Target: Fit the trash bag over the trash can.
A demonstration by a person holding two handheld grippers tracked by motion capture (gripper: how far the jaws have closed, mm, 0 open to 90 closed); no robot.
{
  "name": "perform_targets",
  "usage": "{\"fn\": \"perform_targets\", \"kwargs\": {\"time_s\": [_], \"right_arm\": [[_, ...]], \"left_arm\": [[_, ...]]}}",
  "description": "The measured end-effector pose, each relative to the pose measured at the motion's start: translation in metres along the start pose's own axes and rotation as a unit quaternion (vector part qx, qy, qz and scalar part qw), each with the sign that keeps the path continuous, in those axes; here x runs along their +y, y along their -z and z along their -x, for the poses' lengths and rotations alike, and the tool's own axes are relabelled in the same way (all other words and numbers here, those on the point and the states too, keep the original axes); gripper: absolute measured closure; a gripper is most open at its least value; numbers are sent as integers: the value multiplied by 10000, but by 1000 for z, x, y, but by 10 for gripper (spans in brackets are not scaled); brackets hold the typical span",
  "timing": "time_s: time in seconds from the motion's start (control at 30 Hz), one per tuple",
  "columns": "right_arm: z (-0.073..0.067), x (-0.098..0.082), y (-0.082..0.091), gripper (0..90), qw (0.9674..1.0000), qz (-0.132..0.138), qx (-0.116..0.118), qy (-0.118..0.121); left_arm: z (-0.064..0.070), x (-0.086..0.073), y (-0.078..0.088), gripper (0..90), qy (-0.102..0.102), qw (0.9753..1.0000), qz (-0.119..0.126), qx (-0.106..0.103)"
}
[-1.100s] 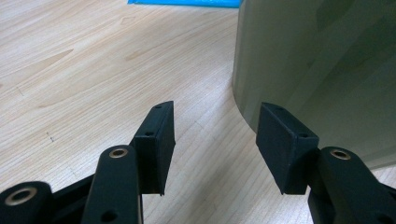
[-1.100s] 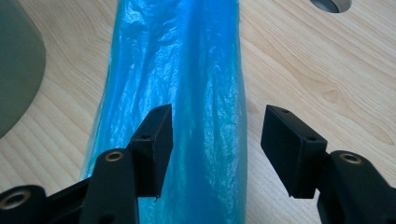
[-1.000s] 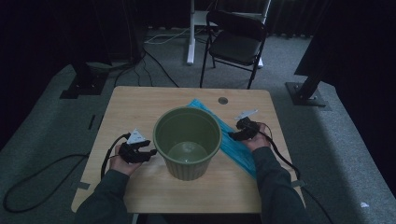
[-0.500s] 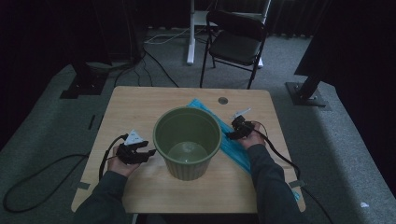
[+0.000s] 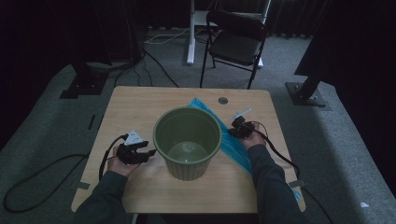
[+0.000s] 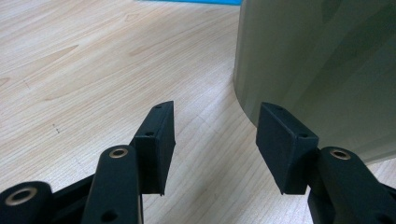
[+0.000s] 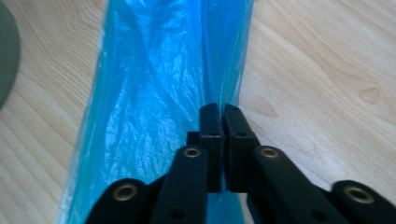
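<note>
A green plastic pot (image 5: 187, 140) stands upright in the middle of the wooden table (image 5: 140, 107). A blue plastic bag (image 5: 236, 147) lies flat under and to the right of it. My right gripper (image 5: 232, 132) rests on the bag's right edge. Its jaws have just been closing and now pinch a fold of the blue bag (image 7: 149, 93); the right gripper (image 7: 220, 114) is shut on it. My left gripper (image 5: 148, 153) lies left of the pot, open with nothing between its jaws. In the left gripper view the left gripper (image 6: 215, 135) sits beside the pot's wall (image 6: 327, 70).
A small round hole (image 5: 222, 100) marks the table's far side. A black folding chair (image 5: 236, 44) stands behind the table. Cables trail from both grippers over the table's edges onto the carpet. Bare wood lies left of and behind the pot.
The right hand has crept slightly left along the bag toward the pot. The left hand and the pot have not moved.
</note>
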State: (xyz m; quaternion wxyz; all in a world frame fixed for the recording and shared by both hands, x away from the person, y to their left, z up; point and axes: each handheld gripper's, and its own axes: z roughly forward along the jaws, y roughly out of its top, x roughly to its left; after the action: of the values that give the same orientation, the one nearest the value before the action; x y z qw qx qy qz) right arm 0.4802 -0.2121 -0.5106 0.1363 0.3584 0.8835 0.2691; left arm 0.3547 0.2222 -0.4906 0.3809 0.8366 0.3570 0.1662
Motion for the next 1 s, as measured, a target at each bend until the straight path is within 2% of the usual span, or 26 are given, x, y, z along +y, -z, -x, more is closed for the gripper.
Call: {"fn": "perform_targets", "kwargs": {"time_s": [0.27,0.3,0.43,1.0], "right_arm": [[6,0,22,896,9997,240,42,46],[9,-1,33,896,9994,347,64,61],[10,0,47,896,9990,413,43,149],[8,8,83,896,9965,621,115,548]], "left_arm": [[0,0,1,470,9,10000,6,10],[0,0,1,470,11,10000,6,13],[1,1,1,470,18,10000,29,42],[1,1,2,471,15,10000,22,51]]}}
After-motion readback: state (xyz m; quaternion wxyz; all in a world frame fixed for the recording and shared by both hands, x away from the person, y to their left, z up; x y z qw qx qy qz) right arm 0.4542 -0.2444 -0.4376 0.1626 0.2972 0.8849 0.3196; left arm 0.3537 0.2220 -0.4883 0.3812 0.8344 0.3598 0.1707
